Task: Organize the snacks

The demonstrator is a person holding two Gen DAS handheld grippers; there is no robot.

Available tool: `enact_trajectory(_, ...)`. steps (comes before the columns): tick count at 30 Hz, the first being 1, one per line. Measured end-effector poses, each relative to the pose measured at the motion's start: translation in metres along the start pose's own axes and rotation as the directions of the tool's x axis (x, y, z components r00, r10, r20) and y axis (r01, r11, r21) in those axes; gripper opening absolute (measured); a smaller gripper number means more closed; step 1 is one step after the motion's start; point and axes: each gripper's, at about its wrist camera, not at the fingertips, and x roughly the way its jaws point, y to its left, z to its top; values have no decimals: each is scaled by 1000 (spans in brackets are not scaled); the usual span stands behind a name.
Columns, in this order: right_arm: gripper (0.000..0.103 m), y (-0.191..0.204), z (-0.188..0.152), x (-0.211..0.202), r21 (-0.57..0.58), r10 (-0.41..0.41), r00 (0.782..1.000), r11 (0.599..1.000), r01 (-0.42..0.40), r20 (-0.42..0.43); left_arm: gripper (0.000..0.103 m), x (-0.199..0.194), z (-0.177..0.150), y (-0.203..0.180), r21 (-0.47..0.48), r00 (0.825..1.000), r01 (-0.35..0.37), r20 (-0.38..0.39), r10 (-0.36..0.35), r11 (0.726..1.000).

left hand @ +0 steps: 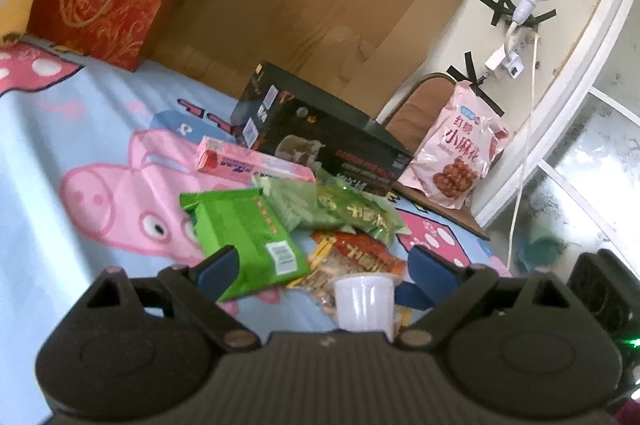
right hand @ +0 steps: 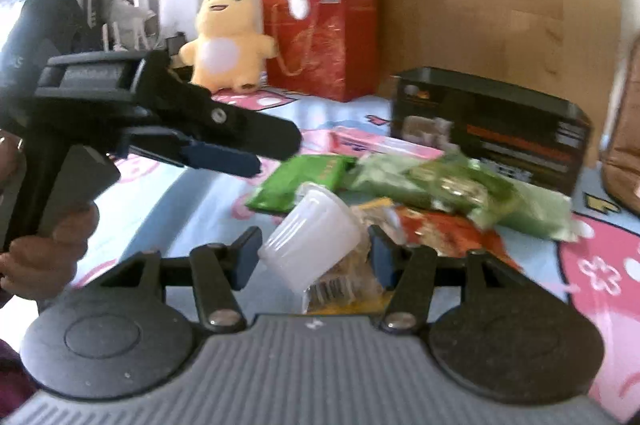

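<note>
Gripping the white plastic cup (right hand: pixel 310 237) tilted between its pads, the right gripper (right hand: pixel 310 257) is working beside the black box (right hand: pixel 488 129); squeezing gently avoids crushing it, while the left gripper (left hand: pixel 320 265) is hanging wide open.

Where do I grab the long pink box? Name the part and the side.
Pinch the pink box across its narrow width near its free left end, from above: it lies flat, green packets crowd its right end, and the black box stands behind.
</note>
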Motion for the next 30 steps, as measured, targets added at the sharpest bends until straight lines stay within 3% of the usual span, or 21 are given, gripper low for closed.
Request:
enact_trajectory(3,61,2,-3,4,-25,-11,1000,1000,11,11,95,0,-3,4,-7,1000,5,-6,-5,1000)
enact_trajectory(7,76,3,-5,4,-14,-15,1000,1000,16,14,95,0,-6,6,-18,1000,13,-13,-13,1000)
enact_trajectory(10,78,1,-6,2,2,-12,1000,1000,12,14,95,-4,-7,5,-26,999,33,-13,-33,999)
enact_trajectory(16,78,5,-13,-9,-6,-18,999,1000,18,29,95,-9,-10,-7,-9,997,71,-34,-71,997)
enact_trajectory(25,78,18,-13,-14,-63,10,998,998,-6,65,95,-11,-20,-11,9,997,20,-72,-19,1000)
enact_trajectory(30,75,26,-10,-6,-119,25,999,993,-20,40,88,-16,-21,-8,-5,997,18,-71,-18,1000)
